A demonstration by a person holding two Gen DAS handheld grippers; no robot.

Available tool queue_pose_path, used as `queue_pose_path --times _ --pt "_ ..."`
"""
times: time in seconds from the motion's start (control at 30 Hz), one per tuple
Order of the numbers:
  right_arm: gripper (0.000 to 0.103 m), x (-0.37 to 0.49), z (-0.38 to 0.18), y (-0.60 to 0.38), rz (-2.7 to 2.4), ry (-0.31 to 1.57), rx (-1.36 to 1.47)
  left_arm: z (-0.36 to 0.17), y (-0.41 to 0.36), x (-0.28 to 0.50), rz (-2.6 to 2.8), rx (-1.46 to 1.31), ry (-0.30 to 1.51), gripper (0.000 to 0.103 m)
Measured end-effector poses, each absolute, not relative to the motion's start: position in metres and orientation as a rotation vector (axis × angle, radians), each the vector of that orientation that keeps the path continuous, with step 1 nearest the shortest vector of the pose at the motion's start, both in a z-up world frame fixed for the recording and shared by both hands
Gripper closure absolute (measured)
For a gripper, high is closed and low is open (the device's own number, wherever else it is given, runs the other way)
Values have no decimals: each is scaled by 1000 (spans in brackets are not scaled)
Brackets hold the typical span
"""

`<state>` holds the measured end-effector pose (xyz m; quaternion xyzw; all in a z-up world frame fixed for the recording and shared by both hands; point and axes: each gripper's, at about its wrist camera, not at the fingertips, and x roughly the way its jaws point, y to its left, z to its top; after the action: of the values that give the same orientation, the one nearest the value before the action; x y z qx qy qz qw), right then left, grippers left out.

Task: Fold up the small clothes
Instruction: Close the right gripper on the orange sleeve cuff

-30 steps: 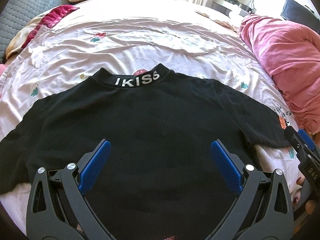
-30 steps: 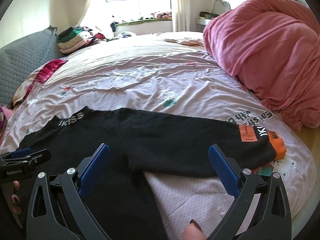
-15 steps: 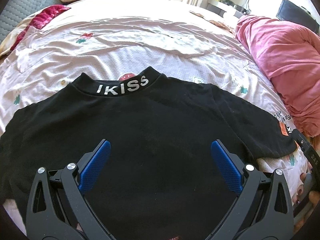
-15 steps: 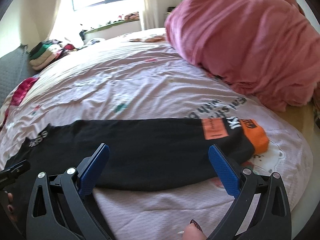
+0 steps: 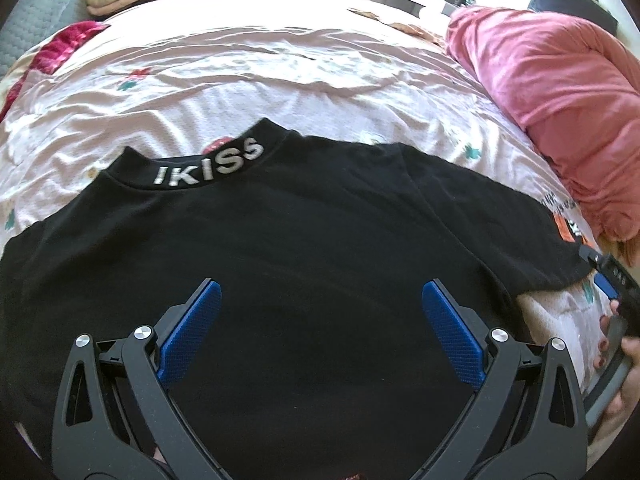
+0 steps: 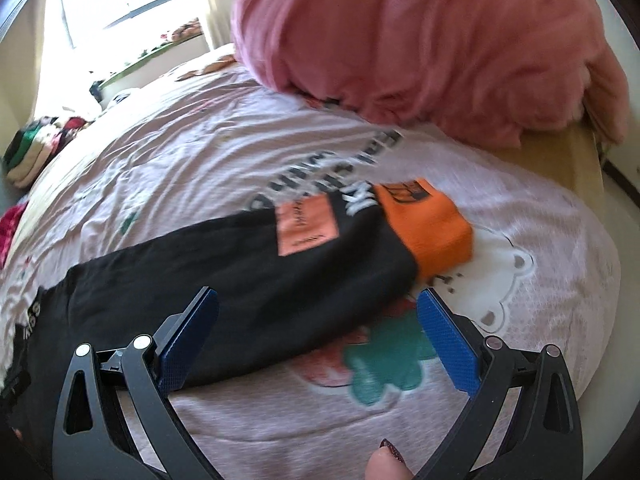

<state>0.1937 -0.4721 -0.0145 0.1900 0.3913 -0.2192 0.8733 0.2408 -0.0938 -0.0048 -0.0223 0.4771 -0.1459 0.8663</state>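
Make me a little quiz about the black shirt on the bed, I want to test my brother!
1. True or false: the black long-sleeved shirt lies spread flat on the pale pink printed bedsheet.
2. What colour is the ribbed cuff at the sleeve's end: A green, B orange, C white?
3. Fill in: the white letters on the shirt's collar read ____.

Key: 1 true. 2 B. 3 IKISS.

Bonus fact: the left gripper and the right gripper both have their blue fingers wide open, holding nothing.
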Motion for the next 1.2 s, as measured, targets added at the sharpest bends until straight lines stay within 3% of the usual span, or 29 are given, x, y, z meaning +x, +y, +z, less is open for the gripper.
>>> queue_pose_path --times 0.43,0.47,0.5,0.6,0.7,1.2 --pt "6 208 -32 -514 -450 778 522 -14 -113 233 -384 24 1008 8" --pt "16 211 -31 -515 -441 769 521 -13 -112 233 -381 23 1006 8" --pt "42 214 -32 -515 -431 764 522 -12 -111 233 -379 19 1005 8" --pt "68 216 -32 -519 -396 734 556 -8 -106 234 -378 -14 1008 8" --pt "88 212 -18 -514 -341 661 541 -1 -100 235 -367 -34 1004 8" --pt "91 220 49 -412 22 477 365 52 -62 233 -329 -173 979 8"
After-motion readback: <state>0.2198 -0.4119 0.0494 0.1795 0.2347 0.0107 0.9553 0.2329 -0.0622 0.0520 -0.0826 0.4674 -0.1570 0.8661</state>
